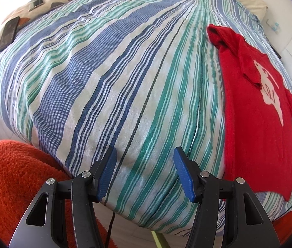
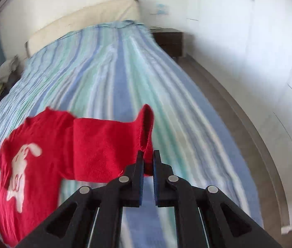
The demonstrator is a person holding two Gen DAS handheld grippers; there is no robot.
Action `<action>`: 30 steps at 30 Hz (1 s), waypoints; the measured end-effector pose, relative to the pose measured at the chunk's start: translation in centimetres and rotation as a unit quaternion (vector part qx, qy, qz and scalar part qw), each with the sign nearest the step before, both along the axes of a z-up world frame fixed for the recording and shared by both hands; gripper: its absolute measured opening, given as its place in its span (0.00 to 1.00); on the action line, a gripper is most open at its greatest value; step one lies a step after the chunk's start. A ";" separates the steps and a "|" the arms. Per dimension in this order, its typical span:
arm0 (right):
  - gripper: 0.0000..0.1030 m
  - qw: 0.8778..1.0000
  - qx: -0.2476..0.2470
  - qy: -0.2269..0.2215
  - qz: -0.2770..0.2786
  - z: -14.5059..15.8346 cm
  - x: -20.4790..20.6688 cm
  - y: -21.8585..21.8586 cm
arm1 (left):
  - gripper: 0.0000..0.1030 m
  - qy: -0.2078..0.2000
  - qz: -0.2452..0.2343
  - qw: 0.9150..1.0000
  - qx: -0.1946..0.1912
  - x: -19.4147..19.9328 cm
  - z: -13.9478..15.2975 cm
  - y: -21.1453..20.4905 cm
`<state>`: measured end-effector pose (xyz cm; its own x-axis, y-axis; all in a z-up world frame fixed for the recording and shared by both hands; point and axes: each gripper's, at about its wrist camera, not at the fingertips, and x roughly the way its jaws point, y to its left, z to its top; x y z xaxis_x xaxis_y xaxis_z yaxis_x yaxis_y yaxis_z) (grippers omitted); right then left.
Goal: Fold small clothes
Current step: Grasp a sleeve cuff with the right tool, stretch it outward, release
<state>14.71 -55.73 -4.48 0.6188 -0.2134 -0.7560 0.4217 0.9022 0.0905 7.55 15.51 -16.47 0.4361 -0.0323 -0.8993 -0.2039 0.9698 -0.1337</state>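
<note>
**Right tongs pinch a sleeve of the red top; left tongs wait, spread, over the bedspread**

I am working two handheld tongs over a bed covered by a striped bedspread (image 1: 108, 78) in blue, green and white. The thing I am folding is a small red top (image 2: 32, 161) with a white rabbit figure on its front. It lies flat on the bedspread near the bed's near edge, and in the left wrist view it sits to the right of my left tongs, well apart from them.

My right gripper (image 2: 147, 161) has its blue pads pressed together on the end of one sleeve (image 2: 108, 144). The sleeve is lifted off the bedspread and stretched from the body of the top toward the tongs, its cuff standing up above the pads. I judge I hold it by the end so the sleeve can be carried across the chest as a fold. That view is smeared, so the far details are unclear.

My left gripper (image 1: 145, 173) is spread, with nothing between its pads, pointing down at bare bedspread. I think it waits there to keep clear of the fold, ready to pin or take the other side.

Far to the left, two phones (image 1: 9, 33) rest on a patterned cushion (image 1: 48, 2). An orange shaggy rug (image 1: 11, 177) lies on the floor below the bed's near edge.
</note>
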 end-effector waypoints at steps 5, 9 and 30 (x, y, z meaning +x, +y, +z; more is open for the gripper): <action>0.07 0.984 0.148 -0.022 -0.092 -4.7 -4.9 -8.6 | 0.58 0.001 -0.005 1.000 0.012 0.0 -0.1 -0.5; 0.11 0.952 0.272 -0.070 -0.122 -8.9 -6.7 -10.3 | 0.58 0.000 -0.006 1.000 0.023 -0.1 -0.1 -0.6; 0.03 0.975 0.140 0.018 -0.170 -9.8 -5.1 -11.7 | 0.60 0.012 -0.006 0.998 0.056 0.1 -0.8 -1.1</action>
<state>9.63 -67.48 -14.31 0.5193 -0.1842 -0.8345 0.7001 0.6516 0.2919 7.60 14.38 -17.27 0.4144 0.0629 -0.9079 -0.1932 0.9809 -0.0203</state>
